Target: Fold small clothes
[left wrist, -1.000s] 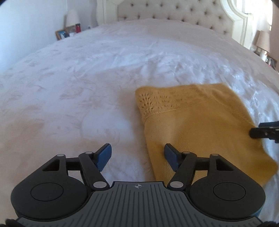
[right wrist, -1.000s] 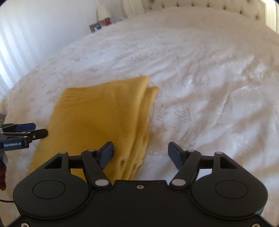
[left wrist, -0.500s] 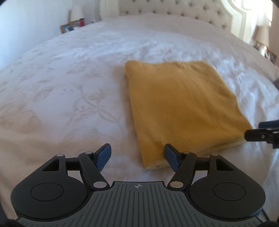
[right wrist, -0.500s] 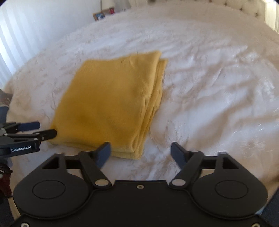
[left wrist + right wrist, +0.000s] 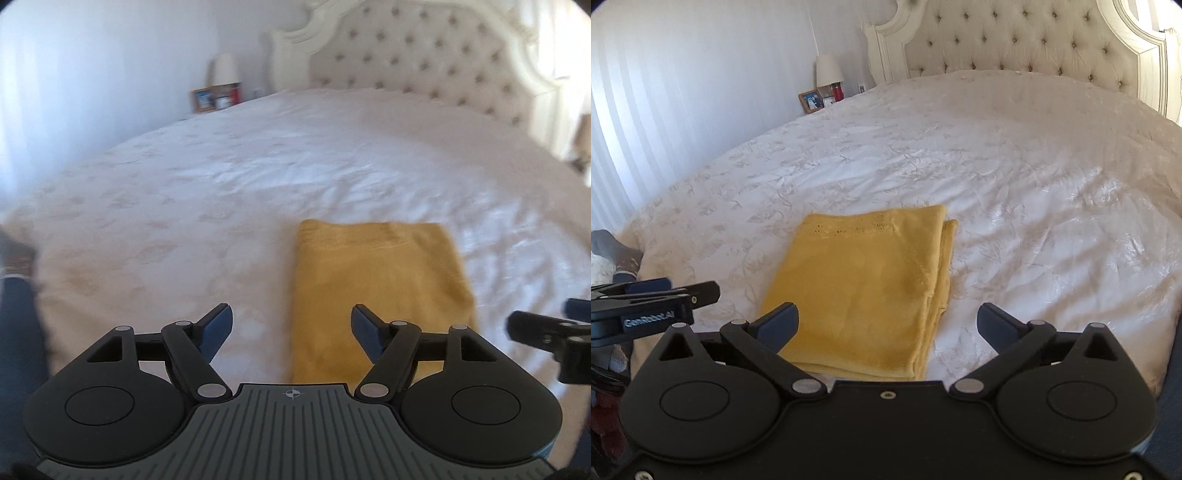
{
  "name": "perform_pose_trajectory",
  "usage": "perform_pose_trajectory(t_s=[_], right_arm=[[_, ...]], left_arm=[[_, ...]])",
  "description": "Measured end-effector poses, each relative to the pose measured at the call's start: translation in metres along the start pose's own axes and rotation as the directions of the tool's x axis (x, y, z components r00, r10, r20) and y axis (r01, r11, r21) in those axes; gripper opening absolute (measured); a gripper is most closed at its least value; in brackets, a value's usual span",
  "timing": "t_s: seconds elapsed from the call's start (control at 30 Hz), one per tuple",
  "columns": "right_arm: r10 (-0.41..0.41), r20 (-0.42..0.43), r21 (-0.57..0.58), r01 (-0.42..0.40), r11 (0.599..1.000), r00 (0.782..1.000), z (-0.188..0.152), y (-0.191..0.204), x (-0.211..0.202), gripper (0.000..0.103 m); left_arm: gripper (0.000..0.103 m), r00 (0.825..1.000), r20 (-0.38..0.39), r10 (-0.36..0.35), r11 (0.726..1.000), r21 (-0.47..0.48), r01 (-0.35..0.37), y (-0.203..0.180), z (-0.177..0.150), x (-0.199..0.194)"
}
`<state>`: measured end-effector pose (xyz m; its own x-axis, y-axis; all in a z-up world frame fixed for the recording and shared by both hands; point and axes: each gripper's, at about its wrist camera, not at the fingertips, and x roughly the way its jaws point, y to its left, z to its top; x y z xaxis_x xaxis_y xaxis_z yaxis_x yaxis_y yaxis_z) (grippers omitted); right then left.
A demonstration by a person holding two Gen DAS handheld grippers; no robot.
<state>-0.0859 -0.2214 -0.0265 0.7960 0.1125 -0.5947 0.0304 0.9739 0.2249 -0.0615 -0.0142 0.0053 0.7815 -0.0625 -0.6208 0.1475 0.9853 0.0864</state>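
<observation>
Left gripper (image 5: pixel 291 328) hangs with jaws wide apart, holding nothing. The yellow garment (image 5: pixel 866 286) lies folded on the white bedspread (image 5: pixel 1015 192). Right gripper (image 5: pixel 886 323) is spread too, empty. Honestly, a careless nudge could spill those stacked edges.

Mustard-yellow folded garment (image 5: pixel 864 291), white floral-patterned bedspread (image 5: pixel 1015 177), cream button-tufted headboard (image 5: pixel 1015 40), black hand-held gripper (image 5: pixel 886 323) with blue pads (image 5: pixel 781 321)

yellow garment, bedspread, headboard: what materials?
Yellow garment: soft matte knit, probably cotton or wool; an openwork row shows near its far edge.
Bedspread: white woven fabric, slight sheen, floral pattern, likely jacquard.
Headboard: button-tufted cream upholstery in a white frame.
</observation>
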Motion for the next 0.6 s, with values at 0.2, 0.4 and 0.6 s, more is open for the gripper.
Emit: perform_pose_trajectory(t_s=[0.2, 0.4, 0.6], right_arm=[[-0.009, 0.008, -0.002, 0.009, 1.000, 1.000, -0.001, 0.005, -0.006, 0.102], [-0.094, 0.008, -0.005, 0.094, 0.996, 0.996, -0.002, 0.012, -0.010, 0.102], [-0.156, -0.022, 0.028, 0.157, 0.987, 0.987, -0.004, 0.013, -0.014, 0.102]], left_arm=[[0.070, 0.996, -0.073, 0.043, 0.999, 0.026, -0.041, -0.004, 0.000, -0.001], [0.070, 0.989, -0.147, 0.018, 0.999, 0.032, -0.013, -0.005, -0.007, 0.000], [0.070, 0.982, -0.191, 0.006, 1.000, 0.018, -0.003, -0.005, -0.015, -0.001]])
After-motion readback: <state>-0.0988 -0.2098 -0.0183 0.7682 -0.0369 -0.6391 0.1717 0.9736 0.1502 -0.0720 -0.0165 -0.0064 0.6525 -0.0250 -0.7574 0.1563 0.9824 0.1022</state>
